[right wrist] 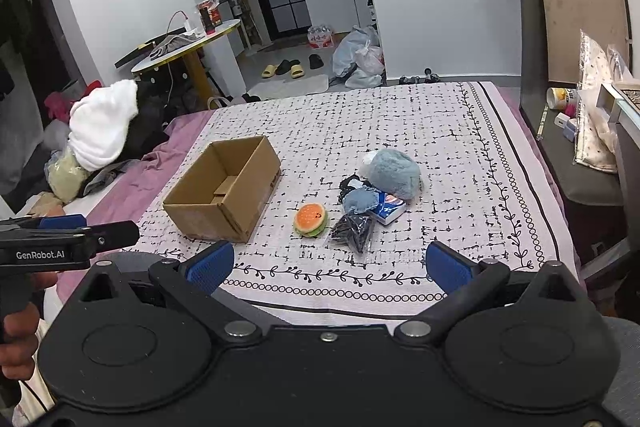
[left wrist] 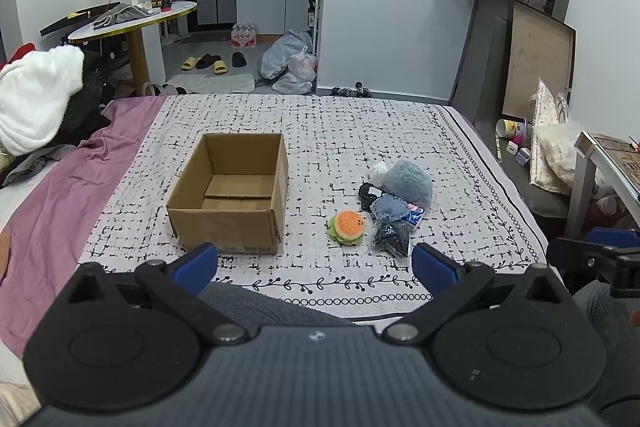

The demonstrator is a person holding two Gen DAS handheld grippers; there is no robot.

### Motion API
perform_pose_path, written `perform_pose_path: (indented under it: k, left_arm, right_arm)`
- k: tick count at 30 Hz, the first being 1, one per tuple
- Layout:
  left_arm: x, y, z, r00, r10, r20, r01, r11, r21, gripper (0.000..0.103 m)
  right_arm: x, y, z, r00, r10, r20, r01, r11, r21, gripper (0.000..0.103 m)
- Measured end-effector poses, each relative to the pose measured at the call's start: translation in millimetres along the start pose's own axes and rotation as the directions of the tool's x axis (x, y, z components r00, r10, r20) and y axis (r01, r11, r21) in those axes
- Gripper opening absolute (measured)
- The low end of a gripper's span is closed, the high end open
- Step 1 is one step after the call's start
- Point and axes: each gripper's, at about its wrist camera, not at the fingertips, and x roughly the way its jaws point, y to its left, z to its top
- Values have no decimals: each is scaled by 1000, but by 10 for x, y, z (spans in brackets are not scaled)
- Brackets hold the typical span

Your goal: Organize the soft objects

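An empty open cardboard box [left wrist: 232,195] [right wrist: 224,193] sits on the patterned bed cover. To its right lies a cluster of soft things: a burger plush [left wrist: 347,227] [right wrist: 311,219], a fuzzy blue-grey plush [left wrist: 409,183] [right wrist: 394,173], a small denim-blue pouch [left wrist: 389,207] [right wrist: 360,201], a black item in a clear bag [left wrist: 393,237] [right wrist: 354,231] and a blue-white packet [right wrist: 390,209]. My left gripper [left wrist: 316,267] is open and empty, held back near the bed's front edge. My right gripper [right wrist: 330,265] is open and empty, also held back.
The patterned cover [left wrist: 320,131] lies over a purple sheet [left wrist: 60,195]. White and dark clothes [left wrist: 36,99] are piled at the left. A chair with bags [left wrist: 556,155] and a desk corner [left wrist: 608,159] stand at the right. A round table [left wrist: 132,19] is behind.
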Motion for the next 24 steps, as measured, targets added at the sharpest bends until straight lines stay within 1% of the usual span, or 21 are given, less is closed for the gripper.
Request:
perform_pose_path:
  k: [13,24]
  left_arm:
    - [-5,-14,1,1000,-8,9,8,1000,0,102]
    - [46,-41,-17,1000,-8,-2,8,1000,0,102]
  right_arm:
    - [6,15,13,1000,-10,3,10,1000,-5,103]
    - [43,17,-25,1000,-12,-7,12,1000,-7,103]
